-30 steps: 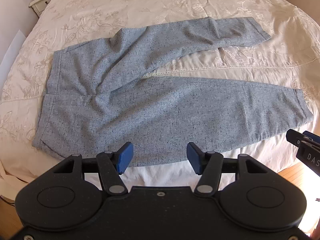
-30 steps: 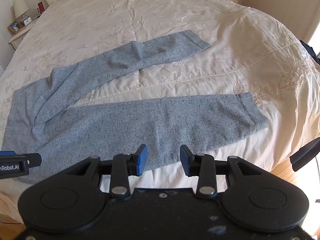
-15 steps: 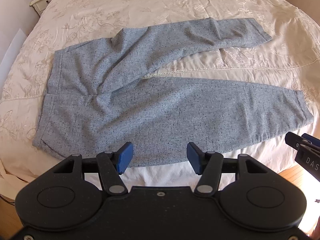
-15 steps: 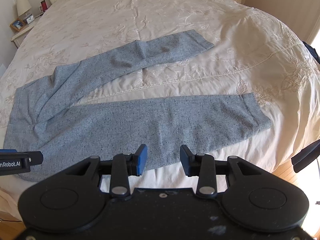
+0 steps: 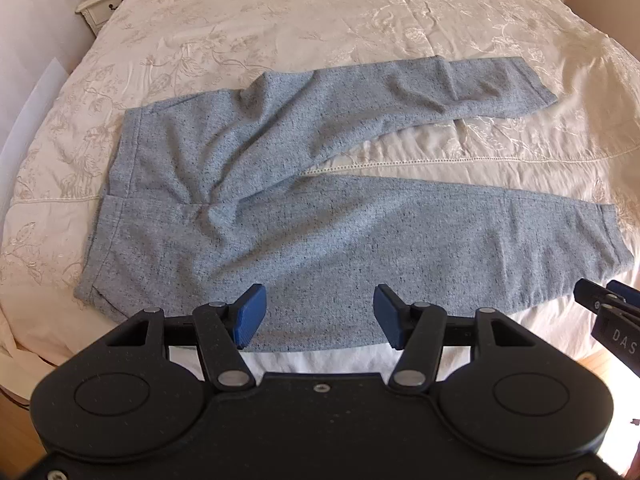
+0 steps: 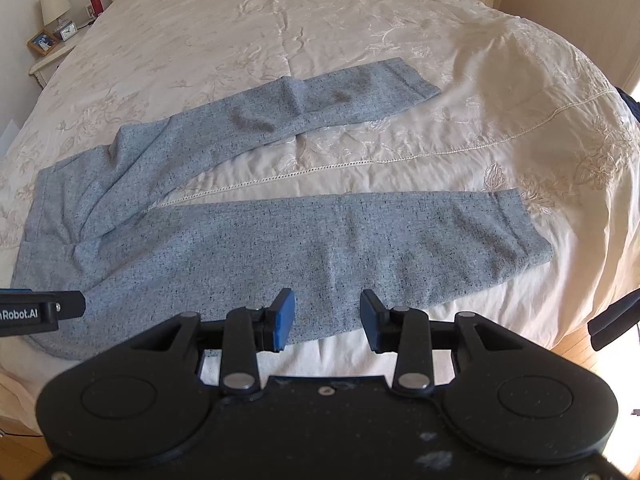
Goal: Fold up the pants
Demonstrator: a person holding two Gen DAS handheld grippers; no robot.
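I have the grey pants [image 5: 304,216] spread flat on the cream bedspread [image 5: 360,12], nothing folded yet. They fill the middle of both views, with the waistband at the left of the frame and the two legs running off to the right, so the long axis lies across the picture, side to side, square to the way both tongs point.

The left gripper [image 5: 318,314] hangs just above the near edge of the near leg, roughly at the thigh, lower centre of its view. Its blue pads [image 5: 250,312] stand wide apart with only cloth and sheet showing between them, so it holds nothing. The right gripper [image 6: 326,318] sits further along the same near edge, toward the knee, jaws likewise parted and empty.

The far leg [image 5: 420,92] splays away toward the upper right, leaving a wedge of bedspread between the legs. I judge the first fold to be laying one leg over the other. The left tongs are nearer the waistband [image 5: 120,184]. The right tongs are nearer the near cuff [image 6: 520,232], though that cuff lies well off to their right. Both would need to travel outward along the edge before they can pinch.
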